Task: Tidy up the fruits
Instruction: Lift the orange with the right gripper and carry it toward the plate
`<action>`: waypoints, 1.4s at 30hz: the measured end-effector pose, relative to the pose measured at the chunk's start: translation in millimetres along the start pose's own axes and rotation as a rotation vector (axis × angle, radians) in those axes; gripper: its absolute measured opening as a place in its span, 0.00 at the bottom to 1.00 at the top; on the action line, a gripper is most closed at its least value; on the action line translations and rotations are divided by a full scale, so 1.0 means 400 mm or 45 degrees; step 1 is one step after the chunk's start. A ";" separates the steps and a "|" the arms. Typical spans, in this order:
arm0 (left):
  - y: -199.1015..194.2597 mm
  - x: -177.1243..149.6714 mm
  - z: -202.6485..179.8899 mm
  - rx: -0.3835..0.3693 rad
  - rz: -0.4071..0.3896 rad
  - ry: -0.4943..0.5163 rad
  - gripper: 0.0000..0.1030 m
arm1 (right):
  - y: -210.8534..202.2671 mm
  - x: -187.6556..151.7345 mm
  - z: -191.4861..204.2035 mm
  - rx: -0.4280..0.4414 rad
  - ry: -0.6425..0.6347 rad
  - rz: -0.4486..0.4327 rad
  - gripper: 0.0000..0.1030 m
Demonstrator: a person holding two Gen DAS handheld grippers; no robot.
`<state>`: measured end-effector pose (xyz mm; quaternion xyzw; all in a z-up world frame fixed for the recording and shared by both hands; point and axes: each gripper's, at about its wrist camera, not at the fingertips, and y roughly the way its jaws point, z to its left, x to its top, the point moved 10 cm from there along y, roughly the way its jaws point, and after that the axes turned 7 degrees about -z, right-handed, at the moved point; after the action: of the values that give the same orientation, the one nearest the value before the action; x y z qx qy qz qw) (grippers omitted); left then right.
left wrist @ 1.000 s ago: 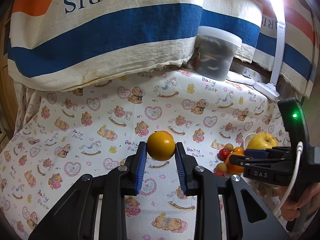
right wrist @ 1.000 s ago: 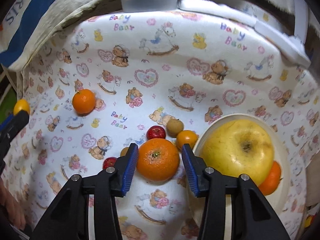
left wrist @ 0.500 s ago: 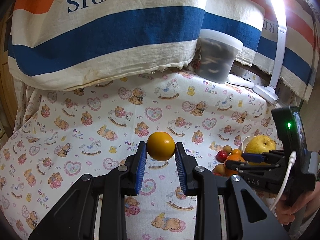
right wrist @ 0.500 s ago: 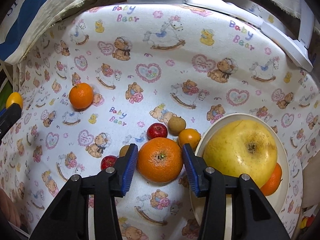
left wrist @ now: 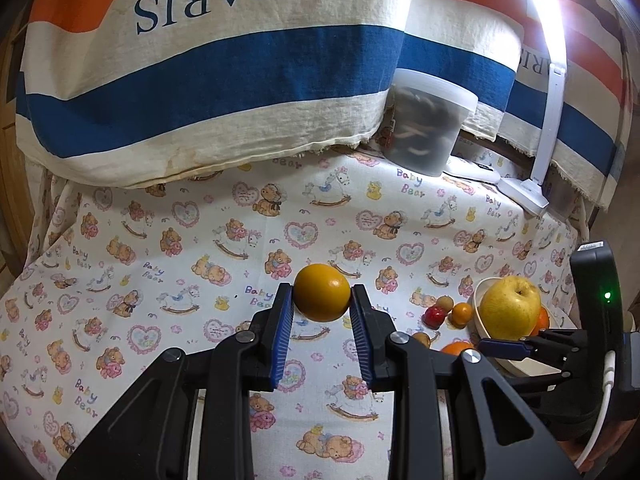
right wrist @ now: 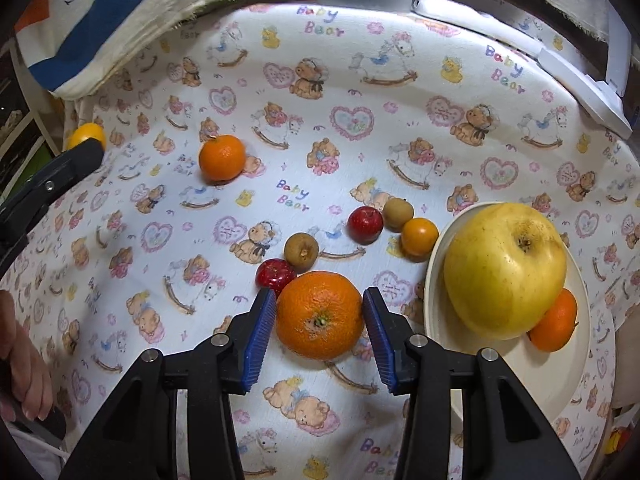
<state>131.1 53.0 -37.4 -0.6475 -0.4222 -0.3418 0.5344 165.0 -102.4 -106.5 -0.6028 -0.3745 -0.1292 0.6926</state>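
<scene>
My left gripper is shut on a yellow-orange fruit and holds it above the bear-print cloth; the fruit also shows at the left in the right wrist view. My right gripper is shut on a large orange, low over the cloth beside a cream plate. The plate holds a big yellow apple and a small orange. Loose on the cloth are two red fruits, two brown fruits, a small orange fruit and a tangerine.
A striped "PARIS" cloth hangs over the back of the table. A lidded plastic tub and a white lamp base stand at the back right. The plate also shows at the right in the left wrist view.
The right gripper with the large orange has drawn back and lifted, so the loose fruits lie further ahead of it. The left gripper keeps its fruit and has shifted slightly.
</scene>
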 end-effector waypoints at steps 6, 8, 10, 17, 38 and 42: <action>0.001 -0.004 -0.006 0.003 -0.002 0.023 0.27 | 0.025 -0.018 -0.020 0.055 0.076 -0.007 0.65; 0.004 -0.006 -0.006 0.003 0.002 0.026 0.27 | 0.035 -0.018 -0.020 0.059 0.087 -0.019 0.61; 0.007 -0.008 -0.007 -0.001 0.006 0.030 0.27 | 0.038 -0.016 -0.014 0.094 0.098 -0.033 0.53; 0.006 -0.010 -0.011 -0.001 0.007 0.042 0.27 | 0.036 -0.016 -0.011 0.106 0.125 -0.072 0.50; -0.049 -0.003 -0.104 -0.094 -0.057 0.160 0.27 | -0.202 -0.036 -0.104 0.053 0.125 -0.407 0.50; -0.051 -0.008 -0.120 -0.111 -0.059 0.173 0.27 | -0.268 -0.041 -0.136 0.051 0.153 -0.497 0.50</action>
<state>111.3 7.0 -22.7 -0.6355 -0.3847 -0.4152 0.5251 105.9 -183.2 -38.2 -0.4959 -0.4448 -0.2892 0.6874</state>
